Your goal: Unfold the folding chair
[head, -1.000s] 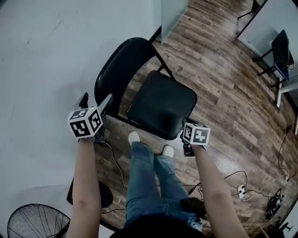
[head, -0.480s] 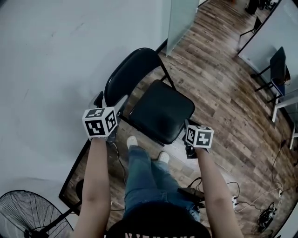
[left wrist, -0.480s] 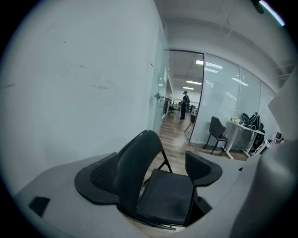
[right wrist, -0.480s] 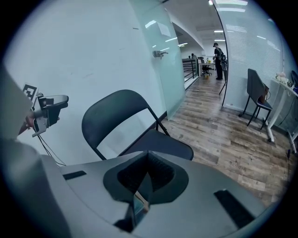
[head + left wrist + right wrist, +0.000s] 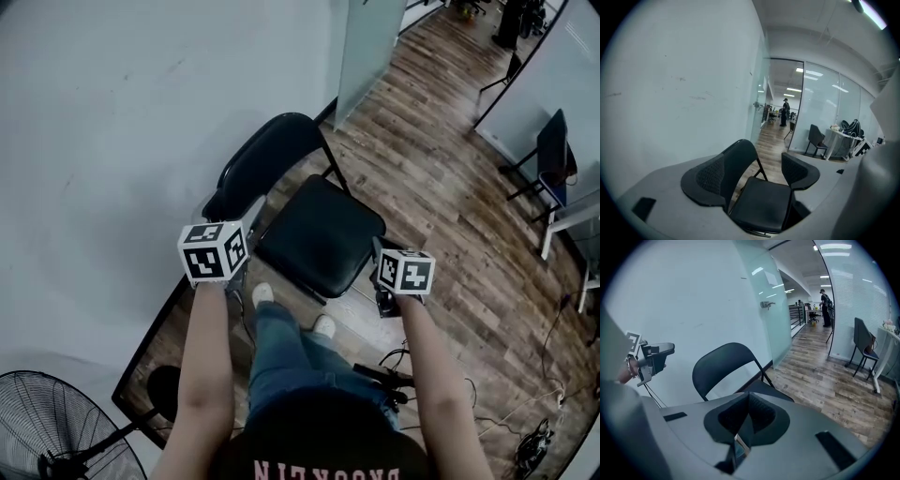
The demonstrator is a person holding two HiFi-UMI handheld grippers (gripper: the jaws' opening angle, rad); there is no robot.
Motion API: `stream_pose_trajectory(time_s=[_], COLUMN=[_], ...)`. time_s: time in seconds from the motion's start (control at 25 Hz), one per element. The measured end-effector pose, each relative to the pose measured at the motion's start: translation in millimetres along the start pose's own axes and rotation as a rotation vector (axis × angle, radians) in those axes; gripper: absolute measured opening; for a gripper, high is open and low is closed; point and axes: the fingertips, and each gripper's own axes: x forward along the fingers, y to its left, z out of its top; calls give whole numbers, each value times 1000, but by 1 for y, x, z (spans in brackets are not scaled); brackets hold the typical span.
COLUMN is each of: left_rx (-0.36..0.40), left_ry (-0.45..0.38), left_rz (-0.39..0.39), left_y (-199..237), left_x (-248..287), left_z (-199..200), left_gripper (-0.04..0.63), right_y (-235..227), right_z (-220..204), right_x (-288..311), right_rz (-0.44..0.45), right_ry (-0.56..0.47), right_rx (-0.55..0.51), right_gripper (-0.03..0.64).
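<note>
- Head view, nearest the camera: the person's two bare forearms reach forward, legs in blue jeans (image 5: 281,352) between them, and white shoes (image 5: 263,294) stand on the wooden floor (image 5: 441,206).
- The left tongs (image 5: 234,211) are held up at the left, with their marker cube toward the camera. The right tongs (image 5: 378,248) are held at the right.
- Left gripper view: the left tongs (image 5: 754,173) are released and have just been closing somewhat. Their dark pads (image 5: 710,176) stand well apart and grip nothing. The chair shows through the gap, farther off and untouched.
- Right gripper view: the right tongs (image 5: 747,416) are clenched, pad against pad, with nothing between them. The left tongs (image 5: 651,359) show at that view's left edge.
- The folding chair (image 5: 321,234) stands just beyond the shoes, already opened out. Its black seat lies flat and its rounded backrest is upright on the side away from the person.
- The chair rests on the wooden floor close beside the pale wall (image 5: 112,112), and neither pair of tongs touches it.
- A floor fan (image 5: 56,427) stands at the lower left by the wall, and cables (image 5: 525,412) lie on the floor at the lower right.
- Farther off, a frosted glass panel (image 5: 370,47) meets the wall.
- Another dark chair (image 5: 550,145) stands well apart at the right.
</note>
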Motion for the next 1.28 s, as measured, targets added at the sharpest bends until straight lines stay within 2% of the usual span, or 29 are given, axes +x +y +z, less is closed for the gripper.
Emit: stream_pose_trajectory(time_s=[0.16, 0.28, 0.4, 0.48, 0.52, 0.8, 0.96, 1.08, 1.16, 1.28], left_rx=[11, 35, 71, 94, 102, 172, 187, 230, 253, 247], left_ry=[-15, -23, -29, -46, -56, -87, -108, -132, -158, -221], left_rz=[-12, -13, -10, 0, 0, -74, -96, -106, -108, -111], left_y=[-10, -15, -18, -13, -12, -15, -18, -23, -24, -25], left_x=[-4, -7, -14, -16, -17, -30, -39, -45, -53, -65], left_z=[4, 6, 12, 18, 22, 44, 57, 63, 64, 69], left_gripper=[340, 280, 166, 34, 2, 2, 2, 2, 2, 2], right_y=[9, 20, 28, 32, 34, 67, 94, 104, 109, 113], right_z=[19, 29, 36, 43, 47, 77, 98, 111, 115, 126], right_x=[-11, -22, -35, -39, -40, -59, -79, -98, -109, -125], right_rz=[13, 31, 25, 16, 15, 18, 29, 16, 3, -42], right_ry=[-31, -69, -99, -120, -134, -218, -284, -338, -362, -396], right_rx=[-75, -85, -95, -85, -73, -43, -56, -65, -100, -207], right_gripper=[0, 0, 0, 0, 0, 0, 0, 0, 0, 0])
